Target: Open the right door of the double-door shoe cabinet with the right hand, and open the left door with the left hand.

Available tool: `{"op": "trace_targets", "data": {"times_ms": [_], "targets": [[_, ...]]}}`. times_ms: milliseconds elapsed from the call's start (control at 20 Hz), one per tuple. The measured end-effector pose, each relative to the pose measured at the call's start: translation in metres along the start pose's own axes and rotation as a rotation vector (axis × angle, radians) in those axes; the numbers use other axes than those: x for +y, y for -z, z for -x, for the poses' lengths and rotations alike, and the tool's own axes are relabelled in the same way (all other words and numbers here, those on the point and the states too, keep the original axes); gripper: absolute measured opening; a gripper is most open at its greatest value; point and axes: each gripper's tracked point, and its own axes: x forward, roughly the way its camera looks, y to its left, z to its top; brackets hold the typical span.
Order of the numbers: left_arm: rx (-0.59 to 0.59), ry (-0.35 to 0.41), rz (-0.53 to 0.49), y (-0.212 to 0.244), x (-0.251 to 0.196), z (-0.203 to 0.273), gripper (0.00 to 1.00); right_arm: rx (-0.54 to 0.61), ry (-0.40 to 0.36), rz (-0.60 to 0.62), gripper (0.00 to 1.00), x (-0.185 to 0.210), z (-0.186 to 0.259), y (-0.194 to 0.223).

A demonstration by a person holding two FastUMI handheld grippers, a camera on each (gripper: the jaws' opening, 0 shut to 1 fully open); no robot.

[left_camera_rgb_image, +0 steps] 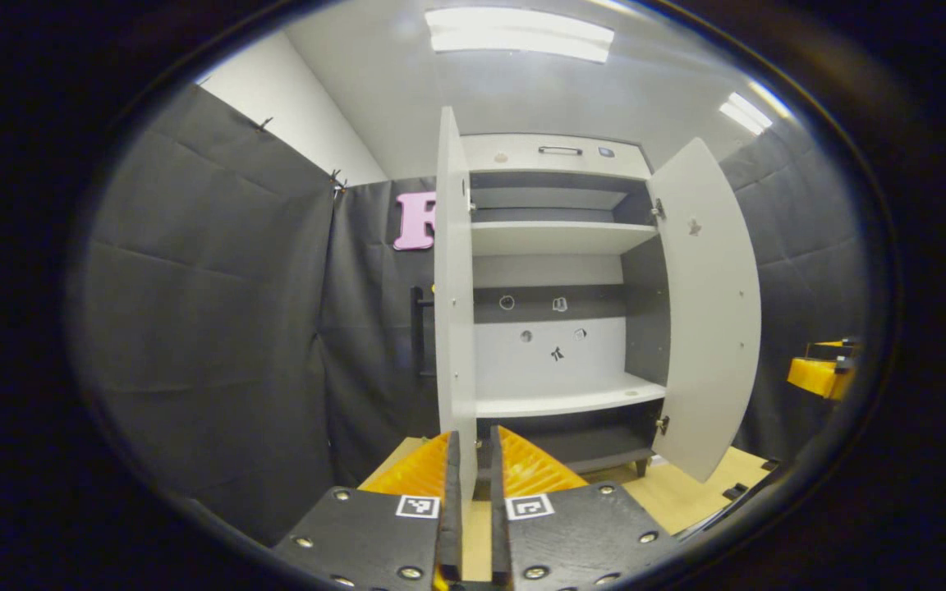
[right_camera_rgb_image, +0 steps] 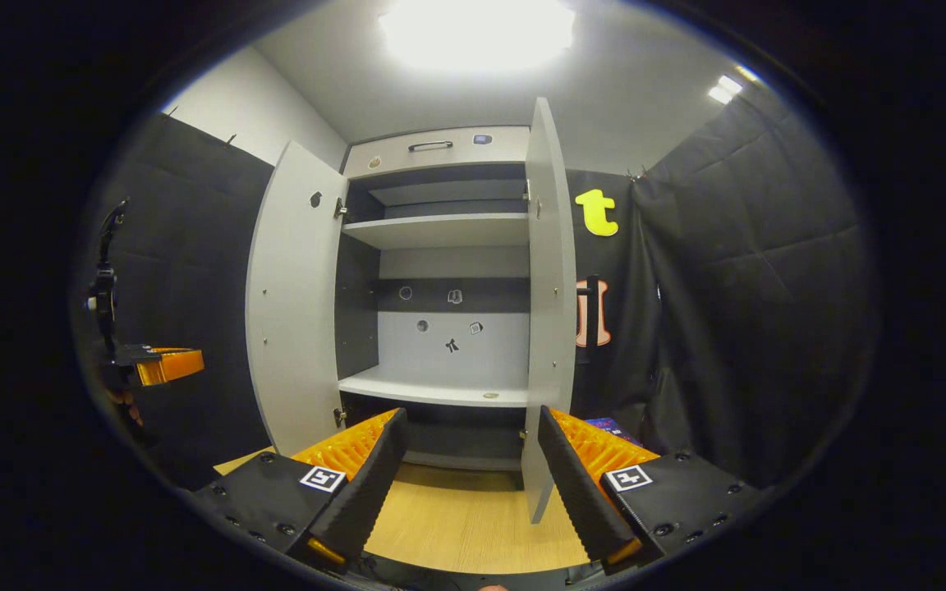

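Your left tongs (left_camera_rgb_image: pixel 473 460) are closed on the lower edge of the left door (left_camera_rgb_image: pixel 454 271), which runs up edge-on between the two fingers in the left gripper view; both fingers press on the panel. That door stands swung out toward you, and the shoe cabinet (left_camera_rgb_image: pixel 555 246) behind it shows its pale shelves and dark back wall. The right door (left_camera_rgb_image: pixel 707 304) is also swung wide, angled out to the side. At the right edge of that view you can see your other tongs, held well apart from the cabinet. In the right gripper view your right tongs (right_camera_rgb_image: pixel 473 484) hang open, fingers spread wide, gripping nothing; the right door (right_camera_rgb_image: pixel 551 295) stands edge-on just above the gap, its bottom corner near one finger. The cabinet sits on a wooden floor (right_camera_rgb_image: pixel 456 525).
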Motion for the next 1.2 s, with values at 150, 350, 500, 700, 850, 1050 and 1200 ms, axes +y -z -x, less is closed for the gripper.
{"op": "trace_targets", "data": {"times_ms": [150,350,500,700,850,1050,1200], "targets": [[0.008,-0.035,0.013,0.006,0.002,0.008,0.31,-0.005,0.004,-0.009,0.99,-0.002,0.004,-0.002],[0.004,-0.070,0.006,0.009,0.007,0.015,0.75,-0.014,0.010,-0.009,0.99,0.001,0.001,-0.004],[-0.018,-0.091,-0.010,0.009,0.006,0.028,0.89,-0.029,0.018,-0.001,0.99,0.000,0.002,-0.008],[-0.037,-0.095,-0.022,0.009,0.000,0.040,0.89,-0.031,0.028,0.000,0.96,0.002,0.001,-0.008],[-0.042,-0.087,-0.037,0.009,-0.006,0.046,0.89,-0.041,0.037,0.006,0.96,0.000,0.003,-0.009],[-0.053,-0.073,-0.068,0.007,-0.013,0.053,0.89,-0.049,0.045,-0.004,0.96,0.000,0.005,-0.011],[-0.058,-0.069,-0.078,0.004,-0.016,0.058,0.89,-0.047,0.047,-0.005,0.96,0.000,0.008,-0.010]]}}
